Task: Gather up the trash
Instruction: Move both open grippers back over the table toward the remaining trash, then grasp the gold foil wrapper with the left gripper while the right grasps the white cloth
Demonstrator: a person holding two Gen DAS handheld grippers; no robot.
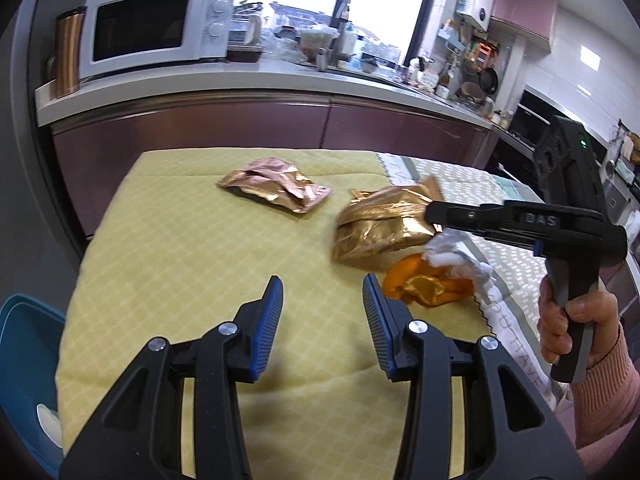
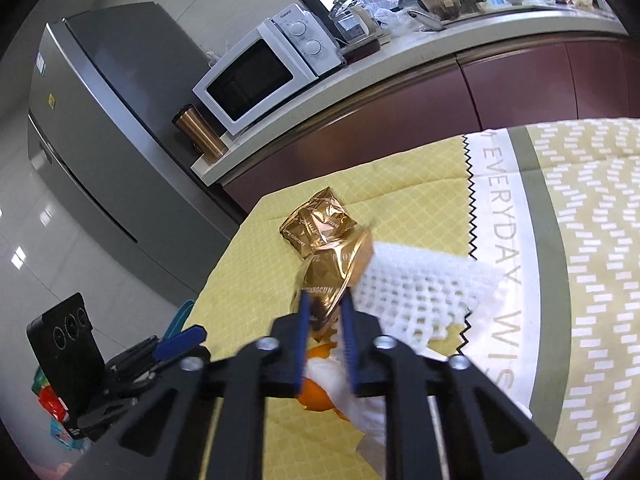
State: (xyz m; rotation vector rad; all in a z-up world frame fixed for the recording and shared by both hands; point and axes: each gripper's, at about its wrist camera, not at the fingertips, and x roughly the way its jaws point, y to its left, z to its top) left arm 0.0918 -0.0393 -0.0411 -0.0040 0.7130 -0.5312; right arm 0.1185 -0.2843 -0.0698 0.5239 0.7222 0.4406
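Right gripper point(image 2: 325, 312) — jaws narrowed onto a gold pouch point(image 1: 380, 228), mid-right in the left view. Left gripper point(image 1: 322, 300): jaws apart, empty, lower centre. Second pouch point(image 1: 276, 190), peel point(image 1: 424, 286) and foam net point(image 2: 420, 292) lie on the bench point(image 1: 180, 248).

Gold foil wrappers point(image 1: 384, 226), orange peel point(image 1: 424, 286), perhaps yellow lattice-patterned cloth point(image 1: 192, 248).

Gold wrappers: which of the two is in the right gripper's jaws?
The brighter gold wrapper beside the orange peel, pinched by the right gripper. The coppery wrapper lies apart, untouched, farther back on the yellow cloth.
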